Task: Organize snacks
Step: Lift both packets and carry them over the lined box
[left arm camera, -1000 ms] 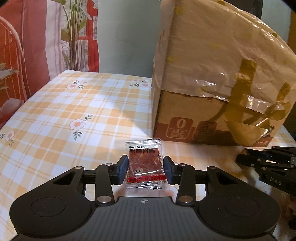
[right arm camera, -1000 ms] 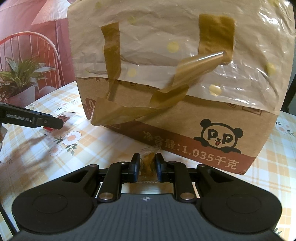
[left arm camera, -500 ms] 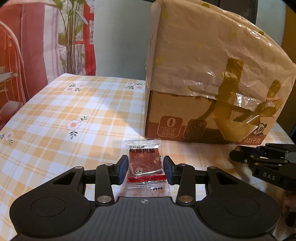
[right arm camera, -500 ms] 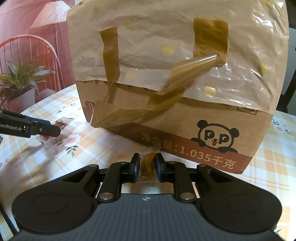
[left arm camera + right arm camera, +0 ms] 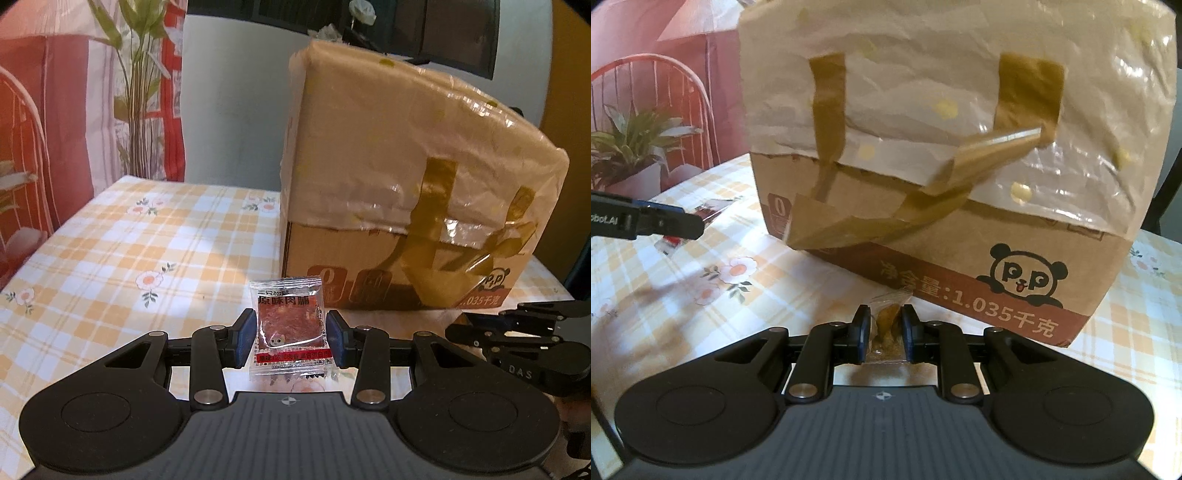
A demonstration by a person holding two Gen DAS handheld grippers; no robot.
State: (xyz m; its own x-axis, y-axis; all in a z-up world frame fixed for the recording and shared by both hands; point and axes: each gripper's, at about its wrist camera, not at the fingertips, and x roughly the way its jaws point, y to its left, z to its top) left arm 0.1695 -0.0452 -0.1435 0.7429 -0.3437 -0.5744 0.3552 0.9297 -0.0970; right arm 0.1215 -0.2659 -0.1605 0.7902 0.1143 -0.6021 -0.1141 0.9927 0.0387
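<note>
- Nearest to me is the table (image 5: 110,258), under a yellow-and-white checked cloth with small flowers; its far edge meets a pale wall.
- Further in, I see a cardboard box (image 5: 406,221) standing toward the far right part of the table, its top wrapped in crinkled plastic and strapped with brown tape, a panda printed near a lower corner.
- Behind the table's far left corner I make out red-and-white fabric and a leafy plant (image 5: 136,74).
- My left gripper (image 5: 290,341) is part open, pads pressed on both sides of a clear packet of red dried meat (image 5: 288,328), held upright in front of the box.
- My right gripper (image 5: 885,330) is nearly closed, pinching a small clear-wrapped brown snack (image 5: 886,325) just before the box's printed side.
</note>
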